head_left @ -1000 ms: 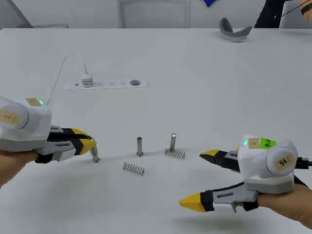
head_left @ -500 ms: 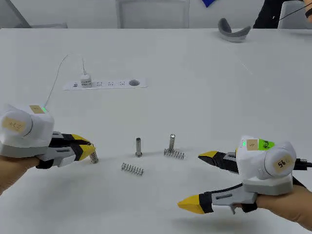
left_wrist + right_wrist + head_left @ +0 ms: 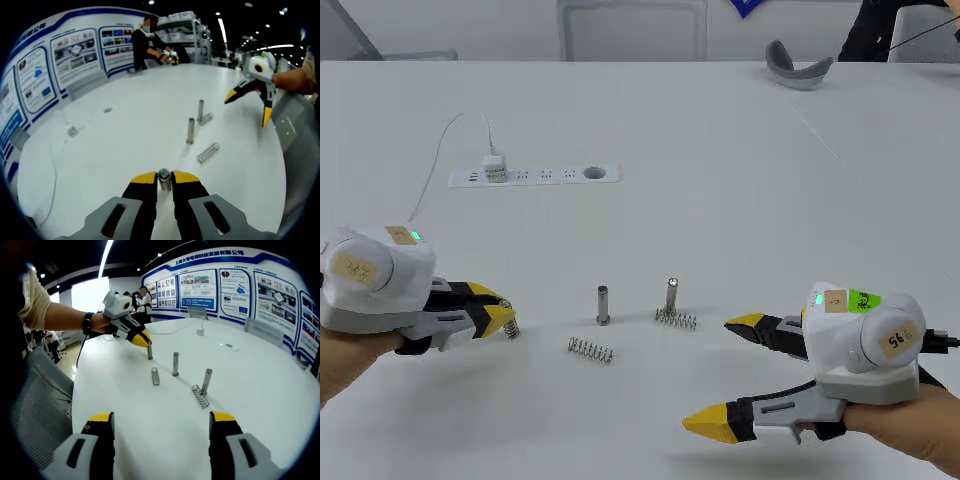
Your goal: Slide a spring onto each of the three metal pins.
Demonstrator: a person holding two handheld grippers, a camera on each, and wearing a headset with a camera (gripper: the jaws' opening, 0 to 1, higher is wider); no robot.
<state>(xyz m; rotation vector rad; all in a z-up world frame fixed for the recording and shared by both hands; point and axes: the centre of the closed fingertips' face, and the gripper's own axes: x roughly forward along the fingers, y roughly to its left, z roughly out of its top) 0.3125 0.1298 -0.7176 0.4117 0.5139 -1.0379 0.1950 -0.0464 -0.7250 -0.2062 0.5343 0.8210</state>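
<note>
Three metal pins stand upright on the white table. The left pin (image 3: 510, 327) wears a spring (image 3: 164, 177); my left gripper (image 3: 500, 315) is shut on that spring at the pin's top, which shows between its yellow tips. The middle pin (image 3: 603, 304) and the right pin (image 3: 671, 295) are bare. One loose spring (image 3: 591, 350) lies in front of the middle pin, another spring (image 3: 677, 319) lies against the right pin's foot. My right gripper (image 3: 720, 375) hovers open and empty to the right of the pins; in its own view, the right gripper (image 3: 162, 417) has its jaws wide apart.
A white power strip (image 3: 535, 175) with a plug and a cable lies farther back on the left. A grey curved object (image 3: 800, 62) rests near the far right edge. People stand beyond the table in the gripper views.
My left gripper has sunk lower along the left pin, toward the table, with the spring. The right gripper has hardly moved and stays open.
</note>
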